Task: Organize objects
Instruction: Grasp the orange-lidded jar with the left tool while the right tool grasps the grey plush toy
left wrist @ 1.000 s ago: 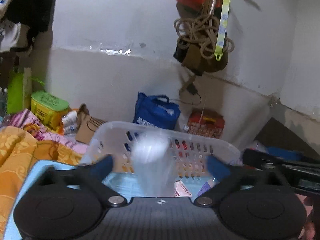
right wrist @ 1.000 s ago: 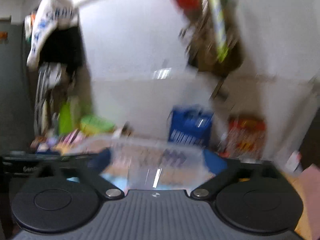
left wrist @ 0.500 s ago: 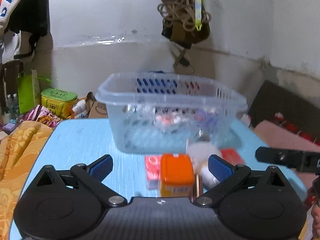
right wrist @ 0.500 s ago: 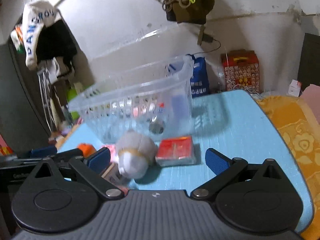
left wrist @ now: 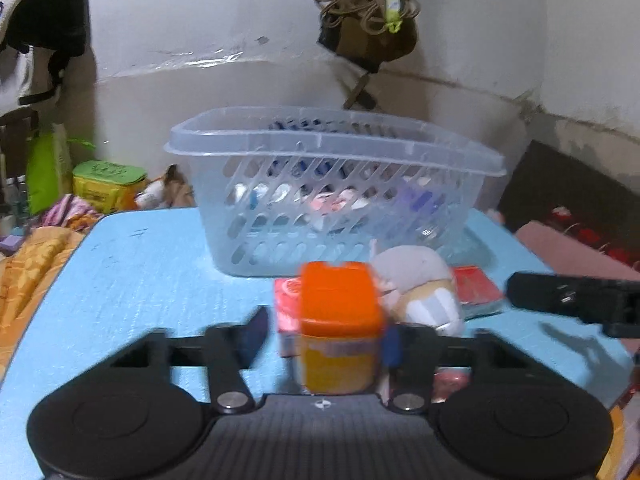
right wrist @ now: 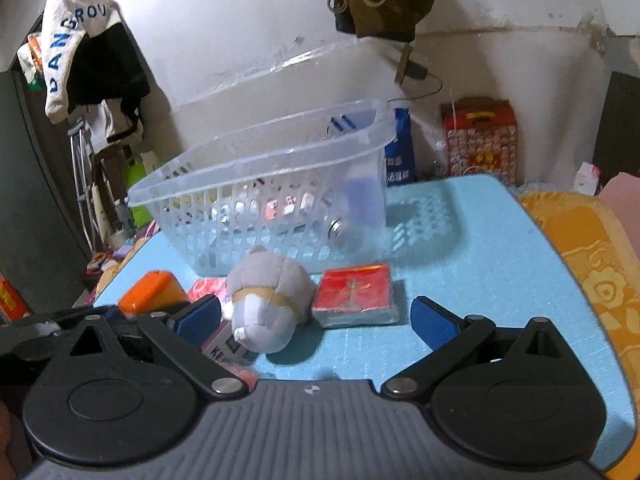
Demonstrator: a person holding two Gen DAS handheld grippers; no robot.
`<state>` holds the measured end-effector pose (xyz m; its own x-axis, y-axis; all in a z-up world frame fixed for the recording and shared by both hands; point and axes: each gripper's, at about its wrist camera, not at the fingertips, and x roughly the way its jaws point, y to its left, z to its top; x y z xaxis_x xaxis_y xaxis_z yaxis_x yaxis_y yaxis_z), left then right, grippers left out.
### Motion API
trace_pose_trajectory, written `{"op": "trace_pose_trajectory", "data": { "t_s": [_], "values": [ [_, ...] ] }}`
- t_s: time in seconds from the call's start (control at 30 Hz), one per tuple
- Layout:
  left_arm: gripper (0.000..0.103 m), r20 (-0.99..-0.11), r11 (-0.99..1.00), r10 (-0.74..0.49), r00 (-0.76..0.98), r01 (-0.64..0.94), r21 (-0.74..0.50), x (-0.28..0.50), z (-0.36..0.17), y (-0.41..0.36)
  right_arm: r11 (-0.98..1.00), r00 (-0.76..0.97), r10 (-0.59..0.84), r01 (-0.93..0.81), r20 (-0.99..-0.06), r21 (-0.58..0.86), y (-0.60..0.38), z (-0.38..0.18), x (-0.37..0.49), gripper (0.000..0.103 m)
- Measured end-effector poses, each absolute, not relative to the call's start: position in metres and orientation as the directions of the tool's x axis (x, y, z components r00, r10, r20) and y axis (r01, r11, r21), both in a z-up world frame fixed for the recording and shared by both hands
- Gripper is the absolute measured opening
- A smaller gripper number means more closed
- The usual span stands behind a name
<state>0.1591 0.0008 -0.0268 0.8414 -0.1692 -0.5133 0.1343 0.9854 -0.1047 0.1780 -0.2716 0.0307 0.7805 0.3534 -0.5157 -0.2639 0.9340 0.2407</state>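
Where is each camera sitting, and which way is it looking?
Left wrist view: sits on the left gripper, looking forward at the orange-lidded yellow jar between its fingers, clear plastic basket behind; the right gripper shows at the right edge.
Right wrist view: sits on the open right gripper, facing the grey plush toy and red flat packet; the left gripper shows at the left.
Both share basket, jar, plush, packet and the light blue table.

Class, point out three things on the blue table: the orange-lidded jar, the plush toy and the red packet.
orange-lidded jar (left wrist: 339, 300), left wrist view, on its orange lid.
plush toy (right wrist: 269, 285), right wrist view, on its grey head.
red packet (right wrist: 354, 289), right wrist view, on its top face.
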Motion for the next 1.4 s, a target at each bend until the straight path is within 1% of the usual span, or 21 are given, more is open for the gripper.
{"op": "trace_pose_trajectory", "data": {
  "t_s": [0.07,0.13,0.2,0.33,0.4,0.43,0.47,0.5,0.57,0.6,0.63,0.67,0.7,0.8,0.87,1.03,1.17,1.4],
  "values": [
    [0.043,-0.51,0.989,-0.147,0.848,0.117,-0.091,0.157,-0.027,0.002,0.935,0.78,0.353,-0.27,-0.517,0.232,-0.268,0.028,0.18,0.103],
    [0.043,-0.506,0.992,-0.126,0.853,0.101,-0.076,0.156,-0.028,0.006,0.93,0.771,0.367,-0.289,-0.52,0.227,-0.261,0.026,0.182,0.101],
    [0.043,-0.509,0.993,-0.116,0.853,0.084,-0.085,0.156,-0.027,0.014,0.929,0.769,0.369,-0.306,-0.521,0.206,-0.251,0.025,0.187,0.099],
    [0.043,-0.506,0.996,-0.084,0.858,0.052,-0.076,0.154,-0.027,0.027,0.928,0.765,0.37,-0.327,-0.527,0.178,-0.23,0.023,0.203,0.097],
    [0.043,-0.506,0.996,-0.081,0.858,0.053,-0.07,0.153,-0.028,0.03,0.929,0.748,0.365,-0.327,-0.555,0.17,-0.221,0.018,0.214,0.096],
    [0.043,-0.505,0.996,-0.08,0.86,0.053,-0.068,0.152,-0.029,0.032,0.928,0.735,0.367,-0.333,-0.57,0.168,-0.218,0.015,0.218,0.093],
    [0.043,-0.505,0.996,-0.079,0.86,0.052,-0.067,0.151,-0.029,0.033,0.926,0.724,0.368,-0.342,-0.584,0.16,-0.214,0.013,0.222,0.093],
    [0.043,-0.505,0.996,-0.08,0.859,0.052,-0.07,0.151,-0.029,0.035,0.926,0.72,0.36,-0.351,-0.593,0.137,-0.211,0.01,0.224,0.093],
    [0.043,-0.505,0.995,-0.087,0.858,0.053,-0.081,0.152,-0.028,0.038,0.93,0.732,0.328,-0.362,-0.597,0.068,-0.203,0.009,0.222,0.091],
    [0.043,-0.505,0.995,-0.088,0.859,0.052,-0.085,0.152,-0.028,0.04,0.926,0.729,0.334,-0.371,-0.597,0.066,-0.202,0.009,0.221,0.084],
    [0.043,-0.504,0.995,-0.089,0.859,0.052,-0.086,0.153,-0.029,0.041,0.923,0.728,0.342,-0.379,-0.595,0.066,-0.202,0.011,0.219,0.071],
    [0.043,-0.503,0.995,-0.091,0.859,0.054,-0.087,0.152,-0.029,0.041,0.922,0.73,0.338,-0.383,-0.594,0.054,-0.202,0.012,0.216,0.066],
    [0.043,-0.502,0.995,-0.091,0.86,0.056,-0.084,0.152,-0.029,0.041,0.925,0.73,0.327,-0.379,-0.6,0.042,-0.203,0.015,0.215,0.065],
    [0.043,-0.502,0.995,-0.091,0.86,0.06,-0.077,0.152,-0.03,0.041,0.925,0.722,0.348,-0.37,-0.597,0.092,-0.213,0.019,0.212,0.064],
    [0.043,-0.502,0.995,-0.093,0.86,0.063,-0.076,0.152,-0.03,0.04,0.925,0.728,0.351,-0.369,-0.588,0.095,-0.217,0.022,0.208,0.064],
    [0.043,-0.497,0.996,-0.083,0.864,0.058,-0.066,0.15,-0.028,0.038,0.921,0.77,0.38,-0.365,-0.512,0.136,-0.235,0.044,0.191,0.064],
    [0.043,-0.462,0.998,-0.067,0.884,0.054,-0.04,0.142,-0.02,0.034,0.921,0.8,0.386,-0.367,-0.459,0.134,-0.247,0.056,0.174,0.064],
    [0.043,-0.405,0.998,-0.065,0.912,0.055,-0.037,0.129,-0.003,0.029,0.915,0.833,0.4,-0.387,-0.383,0.113,-0.257,0.073,0.159,0.064]
  ]
}}
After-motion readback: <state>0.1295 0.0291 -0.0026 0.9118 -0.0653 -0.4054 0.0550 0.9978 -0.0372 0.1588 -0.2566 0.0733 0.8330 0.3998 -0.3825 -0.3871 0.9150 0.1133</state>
